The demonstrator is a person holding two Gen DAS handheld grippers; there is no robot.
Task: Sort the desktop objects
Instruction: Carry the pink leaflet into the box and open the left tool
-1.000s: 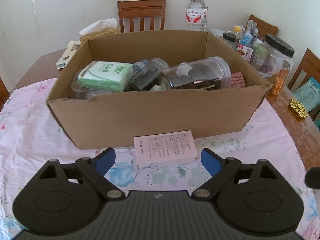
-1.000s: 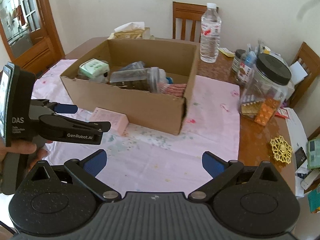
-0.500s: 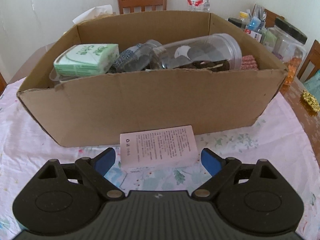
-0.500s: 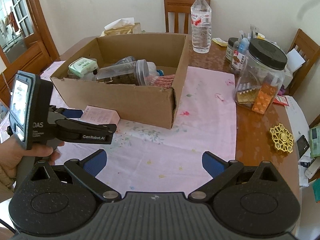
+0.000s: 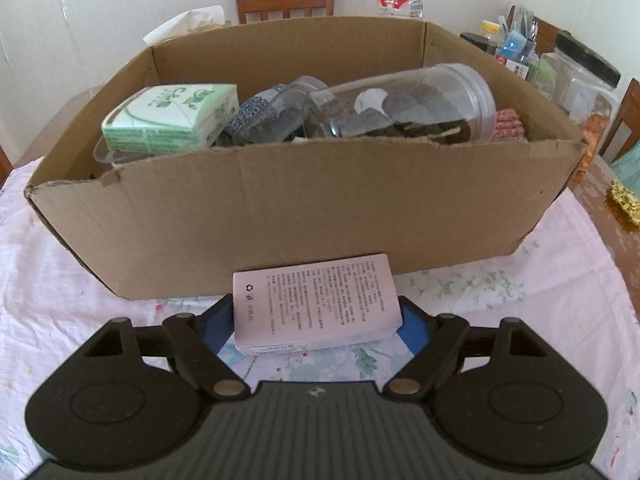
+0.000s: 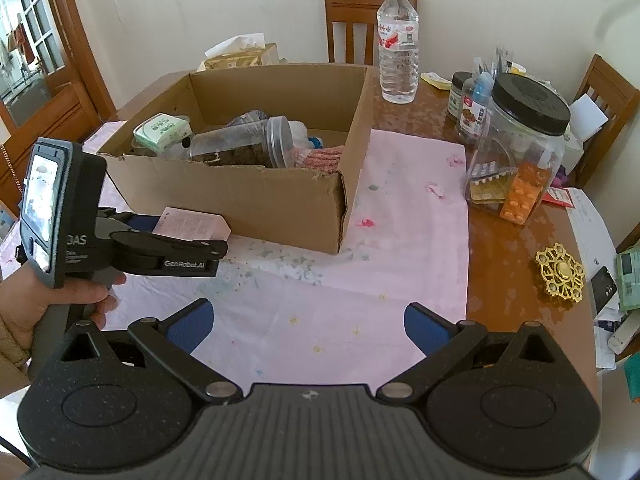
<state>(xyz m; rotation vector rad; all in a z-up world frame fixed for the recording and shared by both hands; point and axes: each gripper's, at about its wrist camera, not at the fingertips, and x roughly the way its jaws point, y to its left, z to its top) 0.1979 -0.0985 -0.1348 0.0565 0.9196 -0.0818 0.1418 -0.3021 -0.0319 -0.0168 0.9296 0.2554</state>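
A pink printed box (image 5: 316,300) lies on the flowered tablecloth (image 5: 60,292), right against the front wall of the cardboard box (image 5: 280,220). My left gripper (image 5: 316,330) is shut on it, a blue pad pressed to each short side. The right wrist view shows the same pink box (image 6: 192,222) between the left gripper's (image 6: 188,232) fingers, a hand holding the handle. The cardboard box (image 6: 240,196) holds a green tissue pack (image 5: 168,116), a clear jar (image 5: 408,108) on its side and other items. My right gripper (image 6: 308,320) is open over bare tablecloth, holding nothing.
On the wooden table to the right stand a water bottle (image 6: 398,44), a big clear jar with a black lid (image 6: 520,148), small bottles (image 6: 472,96) and a gold ornament (image 6: 560,272). A tissue box (image 6: 240,54) and chairs (image 6: 368,20) are behind the cardboard box.
My left gripper moved forward and lower to the pink box, and its fingers closed onto the box's sides. The right gripper drifted slightly and stayed open.
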